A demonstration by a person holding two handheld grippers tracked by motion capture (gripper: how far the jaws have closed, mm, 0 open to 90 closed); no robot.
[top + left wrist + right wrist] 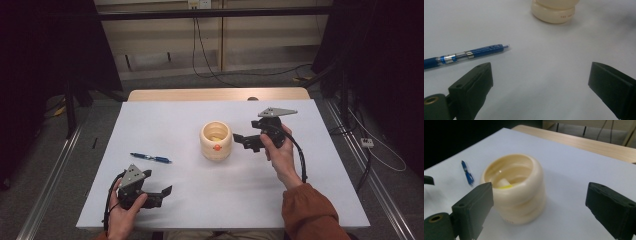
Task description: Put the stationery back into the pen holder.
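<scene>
A cream ribbed pot (216, 141) stands mid-table with an orange dot on its front; in the right gripper view the pot (516, 192) holds a pale yellow-edged piece (504, 183). A blue pen (150, 158) lies left of the pot. My right gripper (241, 140) sits just right of the pot, jaws wide apart and empty, as the right gripper view (537, 210) shows. My left gripper (167, 192) rests near the front left edge, open, with the pen (466, 55) lying beyond its left jaw and the pot's base (554, 12) farther off.
The white tabletop (175, 120) ends in a wooden strip (215, 94) at the far side. Cables run over the floor behind. Metal rails flank the table left and right. An orange sleeve (310, 212) comes in at the bottom right.
</scene>
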